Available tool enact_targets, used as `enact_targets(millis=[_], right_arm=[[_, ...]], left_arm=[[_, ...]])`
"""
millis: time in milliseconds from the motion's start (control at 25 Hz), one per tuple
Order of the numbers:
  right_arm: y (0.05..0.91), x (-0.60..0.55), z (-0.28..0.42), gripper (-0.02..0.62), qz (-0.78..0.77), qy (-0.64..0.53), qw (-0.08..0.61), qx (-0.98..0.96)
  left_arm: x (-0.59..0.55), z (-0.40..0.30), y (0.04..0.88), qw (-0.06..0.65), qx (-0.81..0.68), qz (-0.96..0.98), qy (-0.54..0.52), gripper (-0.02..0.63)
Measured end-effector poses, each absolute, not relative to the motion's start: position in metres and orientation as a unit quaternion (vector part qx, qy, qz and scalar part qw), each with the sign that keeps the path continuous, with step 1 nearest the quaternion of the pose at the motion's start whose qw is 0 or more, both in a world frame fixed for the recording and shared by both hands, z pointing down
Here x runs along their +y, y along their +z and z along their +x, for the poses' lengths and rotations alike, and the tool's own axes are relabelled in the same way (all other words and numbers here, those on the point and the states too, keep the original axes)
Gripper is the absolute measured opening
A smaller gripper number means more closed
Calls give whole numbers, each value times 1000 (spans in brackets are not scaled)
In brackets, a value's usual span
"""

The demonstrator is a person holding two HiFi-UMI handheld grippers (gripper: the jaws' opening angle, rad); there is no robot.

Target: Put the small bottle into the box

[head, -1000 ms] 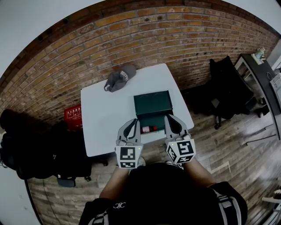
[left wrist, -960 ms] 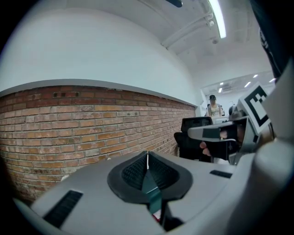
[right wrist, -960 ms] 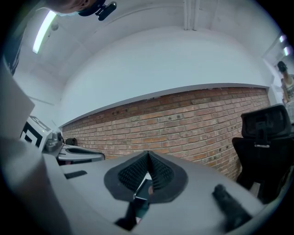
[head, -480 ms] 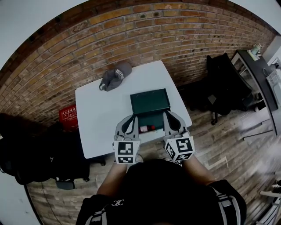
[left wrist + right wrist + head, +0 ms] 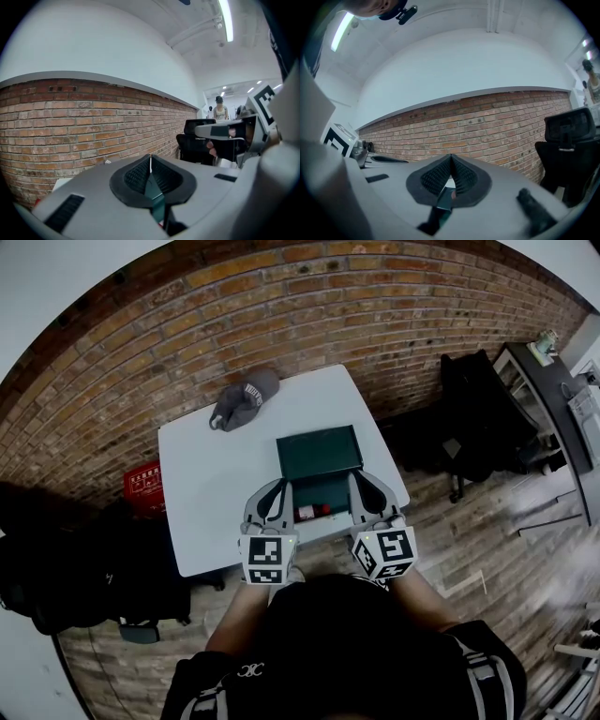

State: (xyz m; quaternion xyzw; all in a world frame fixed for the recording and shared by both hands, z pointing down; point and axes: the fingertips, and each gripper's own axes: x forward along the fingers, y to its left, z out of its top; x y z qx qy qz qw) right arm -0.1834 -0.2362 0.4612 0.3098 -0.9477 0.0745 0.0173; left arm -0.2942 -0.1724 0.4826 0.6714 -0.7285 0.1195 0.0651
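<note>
Your L tool (image 5: 278,496) & R tool (image 5: 363,491) are both pressed together, nothing pinched. The small bottle (image 5: 313,512) lies btwn them at the near end of the box (image 5: 319,454) on the surface (image 5: 216,493); can't tell if it's inside.

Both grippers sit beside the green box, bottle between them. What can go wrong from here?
Left gripper and right gripper flank the green box closely; a sideways move may shove it.
The small bottle lies by the box's near side, close to the table edge; a nudge might roll it off.
Both grippers' fingers are shut; they must open before any grasp.
</note>
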Motion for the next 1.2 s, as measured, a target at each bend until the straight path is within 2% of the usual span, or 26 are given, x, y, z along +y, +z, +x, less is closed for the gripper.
enact_targets(millis=[1200], right_arm=[[457,-216,-172,26,294,57,21,-954]], left_arm=[[-152,-282,475,57,-737,664,113,18]])
